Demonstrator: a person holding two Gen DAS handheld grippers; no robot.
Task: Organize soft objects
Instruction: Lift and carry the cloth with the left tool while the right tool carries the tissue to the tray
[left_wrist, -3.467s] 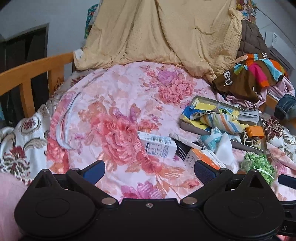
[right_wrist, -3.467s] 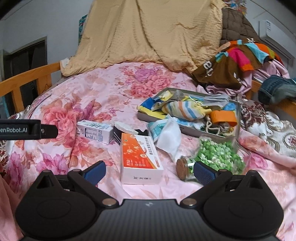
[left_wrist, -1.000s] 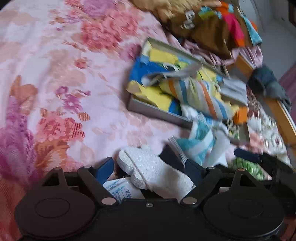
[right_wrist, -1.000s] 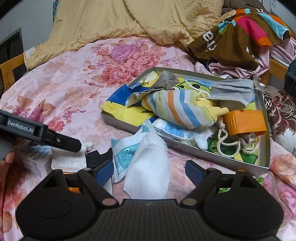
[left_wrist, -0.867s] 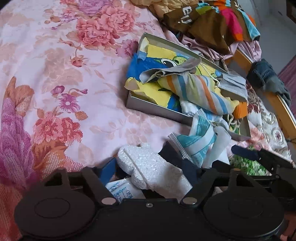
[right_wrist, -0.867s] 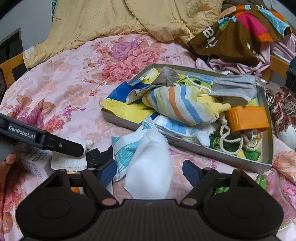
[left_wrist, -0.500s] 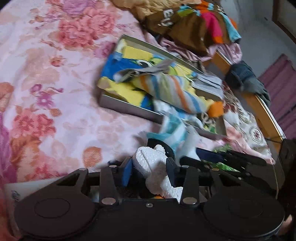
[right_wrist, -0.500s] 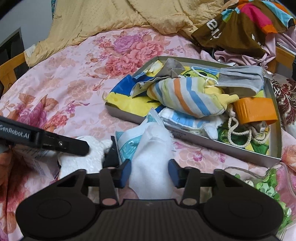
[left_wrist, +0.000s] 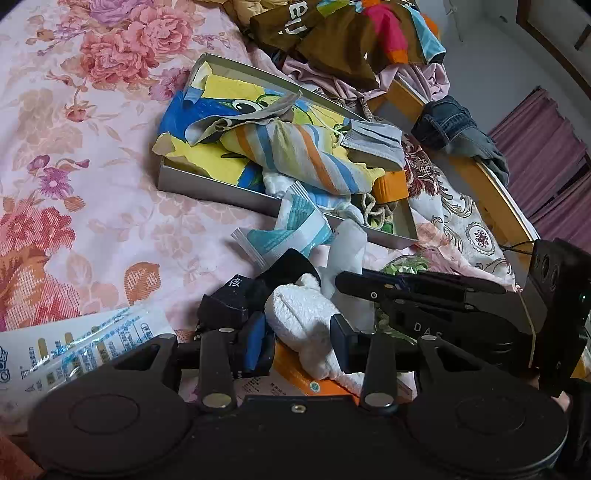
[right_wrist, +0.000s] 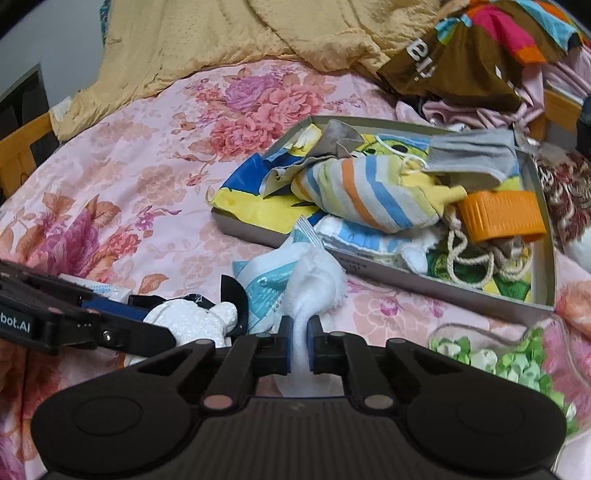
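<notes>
My left gripper (left_wrist: 297, 334) is shut on a white fluffy soft toy (left_wrist: 301, 314), held just above an orange box (left_wrist: 295, 373). In the right wrist view the same toy (right_wrist: 192, 317) shows in the left gripper (right_wrist: 140, 334) at the lower left. My right gripper (right_wrist: 299, 343) is shut on a white cloth (right_wrist: 314, 284), pinched thin between its blue pads. That cloth (left_wrist: 347, 247) rises beside the right gripper (left_wrist: 345, 284) in the left wrist view. A grey tray (right_wrist: 406, 280) behind them holds a striped cloth (right_wrist: 362, 199), a grey mask and an orange tub.
A teal sachet (right_wrist: 266, 284) and a black item (left_wrist: 236, 295) lie by the grippers. A white carton (left_wrist: 81, 347) is at the left, a bag of green pieces (right_wrist: 491, 358) at the right. Clothes (right_wrist: 480, 48), a tan blanket (right_wrist: 221, 33) and the wooden bed rail (left_wrist: 480, 184) border the floral bedspread.
Both grippers went from open to shut: the left closed on the white fluffy toy, the right on the white cloth. The left wrist view has swung rightward.
</notes>
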